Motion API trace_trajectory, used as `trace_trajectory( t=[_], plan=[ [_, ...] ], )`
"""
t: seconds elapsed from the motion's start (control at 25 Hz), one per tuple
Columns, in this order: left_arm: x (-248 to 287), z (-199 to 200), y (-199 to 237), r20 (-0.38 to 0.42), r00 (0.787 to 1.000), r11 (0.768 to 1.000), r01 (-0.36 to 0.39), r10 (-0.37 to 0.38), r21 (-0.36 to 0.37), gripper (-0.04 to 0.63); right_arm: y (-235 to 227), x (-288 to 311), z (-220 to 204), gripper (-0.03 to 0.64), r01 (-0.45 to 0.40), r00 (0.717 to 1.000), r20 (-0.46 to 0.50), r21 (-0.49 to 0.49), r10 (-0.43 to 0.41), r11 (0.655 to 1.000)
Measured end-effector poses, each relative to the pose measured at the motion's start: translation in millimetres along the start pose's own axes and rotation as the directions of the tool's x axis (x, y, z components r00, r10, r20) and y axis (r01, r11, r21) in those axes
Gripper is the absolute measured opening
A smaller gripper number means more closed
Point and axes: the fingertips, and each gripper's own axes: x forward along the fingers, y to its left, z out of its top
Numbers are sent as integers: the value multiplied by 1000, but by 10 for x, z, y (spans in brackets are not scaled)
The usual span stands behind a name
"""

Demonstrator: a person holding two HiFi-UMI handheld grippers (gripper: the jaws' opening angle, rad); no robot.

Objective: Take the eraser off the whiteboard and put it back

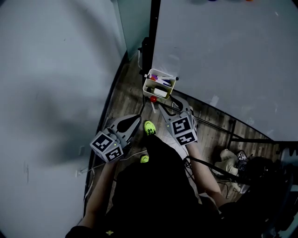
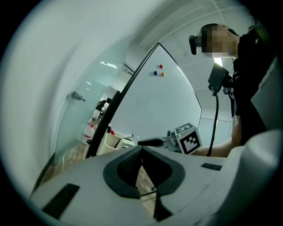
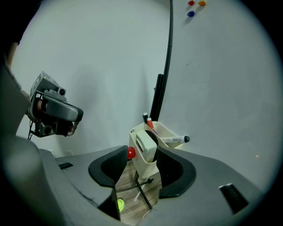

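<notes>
Eraser (image 3: pixel 146 147) stands on end in the cream bin (image 3: pixel 140 167) beside the whiteboard (image 3: pixel 221 79), along with at least three markers (image 3: pixel 174 140). The right gripper (image 1: pixel 168 104) tilts down toward the bin, jaws wide and empty. The left gripper (image 2: pixel 141 149), near level, is closed on nothing. Three magnets (image 3: pixel 190 13) sit on the whiteboard

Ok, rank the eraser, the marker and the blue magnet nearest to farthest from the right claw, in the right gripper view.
1. eraser: in the bin's near end, just ahead of the right claw.
2. marker: sticking out at the bin's right, behind it.
3. blue magnet: high on the whiteboard.
</notes>
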Motion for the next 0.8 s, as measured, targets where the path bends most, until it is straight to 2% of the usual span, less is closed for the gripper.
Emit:
trace_trajectory(
  t=[0.32,0.8],
  plan=[
    [9,-25,91,8,1000,998,-26,26,-50,20,-48,115,2,196,-12,1000,-15,-32,12,999],
    [-11,-41,173,1,999,996,-42,43,-75,21,-112,254,17,196,-23,1000,-17,-51,22,998]
  ],
)
